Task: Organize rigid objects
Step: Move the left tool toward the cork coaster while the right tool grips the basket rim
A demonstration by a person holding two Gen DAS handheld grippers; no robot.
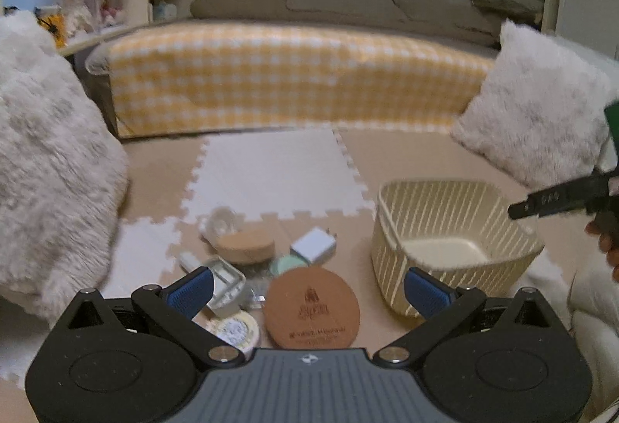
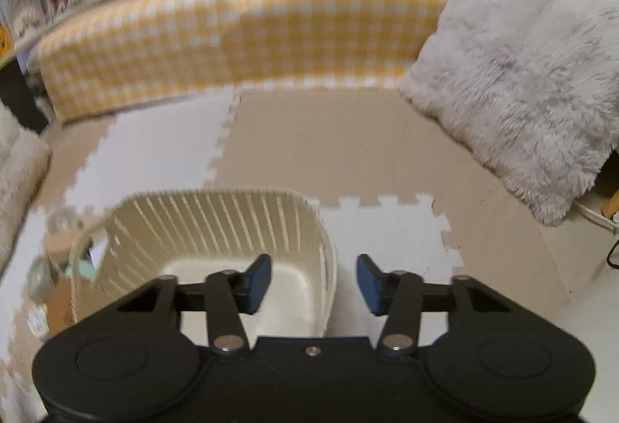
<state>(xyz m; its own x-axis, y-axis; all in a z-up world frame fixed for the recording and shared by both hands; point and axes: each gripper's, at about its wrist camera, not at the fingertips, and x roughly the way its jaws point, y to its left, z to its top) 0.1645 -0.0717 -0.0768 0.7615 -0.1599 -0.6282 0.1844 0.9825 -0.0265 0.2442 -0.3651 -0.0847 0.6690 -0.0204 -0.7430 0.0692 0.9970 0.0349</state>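
Left wrist view: just left of the slatted basket (image 1: 452, 249), the stiff, light leather coaster (image 1: 312, 307) is best pinched by its rim, with left gripper (image 1: 309, 291) and right gripper (image 2: 313, 283) held apart, empty.

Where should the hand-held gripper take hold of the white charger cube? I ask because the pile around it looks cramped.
Grip the white charger cube across its two flat side faces, coming from above. It is boxy, rests on the mat, and its top looks clear. The cork lid and mint disc crowd its near and left sides, so a low approach would probably bump them.
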